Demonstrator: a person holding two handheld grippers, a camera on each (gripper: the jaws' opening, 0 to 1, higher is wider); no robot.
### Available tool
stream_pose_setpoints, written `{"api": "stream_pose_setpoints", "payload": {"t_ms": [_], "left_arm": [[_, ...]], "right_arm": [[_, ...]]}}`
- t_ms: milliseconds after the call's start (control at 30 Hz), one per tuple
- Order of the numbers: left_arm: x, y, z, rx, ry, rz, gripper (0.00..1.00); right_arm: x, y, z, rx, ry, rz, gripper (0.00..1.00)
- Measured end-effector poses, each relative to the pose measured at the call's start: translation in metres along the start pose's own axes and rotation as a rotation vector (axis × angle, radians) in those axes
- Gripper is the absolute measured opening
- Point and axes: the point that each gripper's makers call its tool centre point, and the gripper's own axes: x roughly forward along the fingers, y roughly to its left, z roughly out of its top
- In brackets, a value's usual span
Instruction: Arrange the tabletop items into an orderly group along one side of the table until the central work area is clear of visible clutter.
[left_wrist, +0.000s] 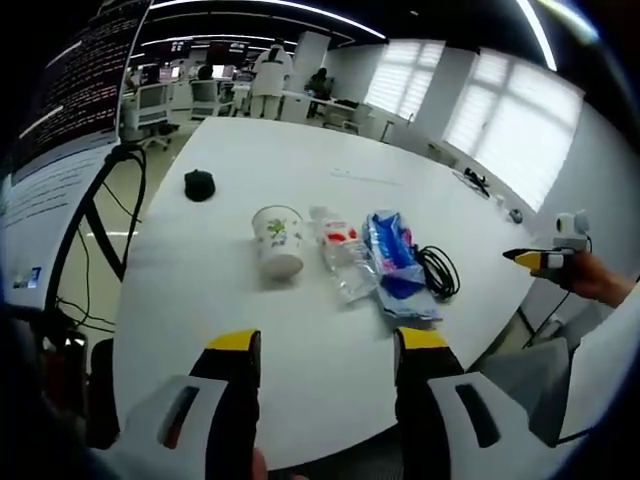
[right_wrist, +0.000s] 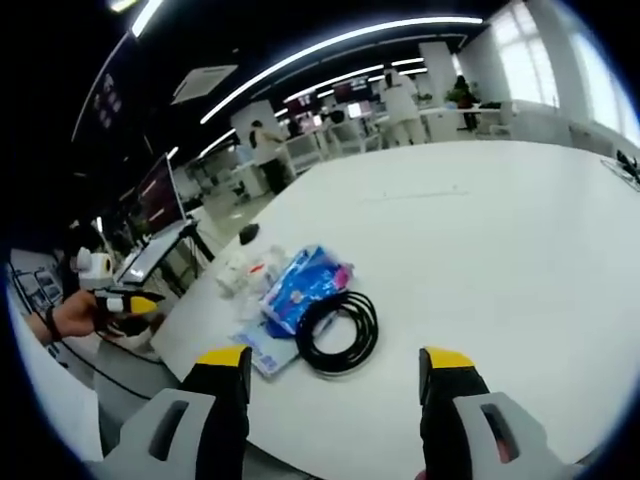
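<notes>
Tabletop (left_wrist: 300, 370) things sit in a row past the left gripper (left_wrist: 325, 350), whose fingers (left_wrist: 235, 375) are spread wide with nothing between them. From 11 to 1 o'clock ahead lie a paper cup (left_wrist: 278, 240) tipped on its side, a clear plastic bottle (left_wrist: 343, 258), a blue packet (left_wrist: 396, 262) and a coiled black cable (left_wrist: 438, 270). A small black thing (left_wrist: 199, 184) sits farther off at 11. The right gripper (right_wrist: 335, 385) is also spread wide and empty, with the cable (right_wrist: 335, 330) just ahead at 12 and the blue packet (right_wrist: 300, 283) touching it.
</notes>
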Motion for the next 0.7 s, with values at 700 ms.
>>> {"api": "stream_pose_setpoints", "payload": {"t_ms": [700], "left_arm": [[0.019, 0.006, 0.013, -0.03, 0.0, 0.028, 0.47]], "right_arm": [[-0.012, 0.008, 0.0, 0.005, 0.01, 0.014, 0.68]]}}
